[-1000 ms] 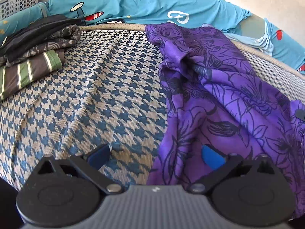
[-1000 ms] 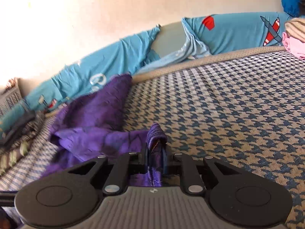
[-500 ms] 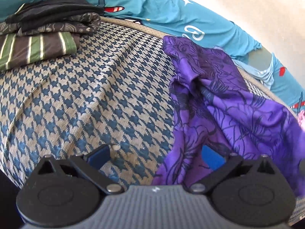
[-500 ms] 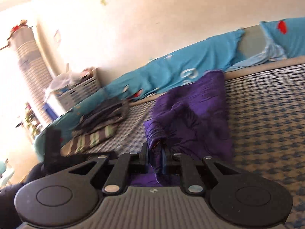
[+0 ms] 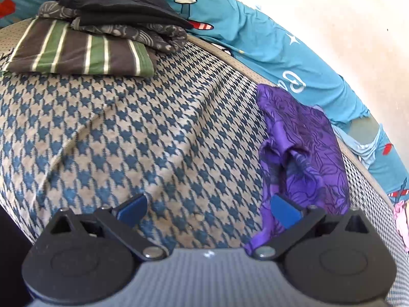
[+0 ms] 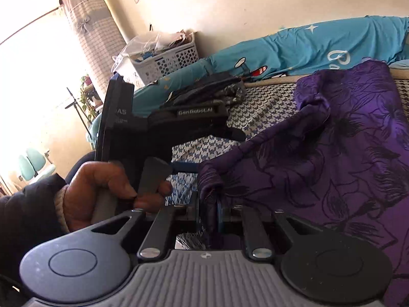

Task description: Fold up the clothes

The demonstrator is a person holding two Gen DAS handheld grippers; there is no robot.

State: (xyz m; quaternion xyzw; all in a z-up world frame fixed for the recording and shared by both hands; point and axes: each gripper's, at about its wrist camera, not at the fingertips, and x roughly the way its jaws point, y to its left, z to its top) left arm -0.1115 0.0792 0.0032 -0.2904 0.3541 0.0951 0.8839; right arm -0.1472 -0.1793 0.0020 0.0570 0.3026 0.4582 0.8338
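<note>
On right wrist only, hand (image 6: 102, 192), right claw (image 6: 208, 213) pinching purple garment (image 6: 332, 153)

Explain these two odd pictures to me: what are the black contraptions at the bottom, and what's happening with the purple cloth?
There is no robot here. A person holds a hand tool with two fingers in each hand, and a wide-angle camera on each tool looks forward along them. In the left tool's view, the left gripper is open above a bed with a houndstooth cover, beside a purple garment. A pile of folded clothes sits at the far left. In the right tool's view, the right gripper is shut on the purple garment, and the person's hand grips the left tool's handle.
</note>
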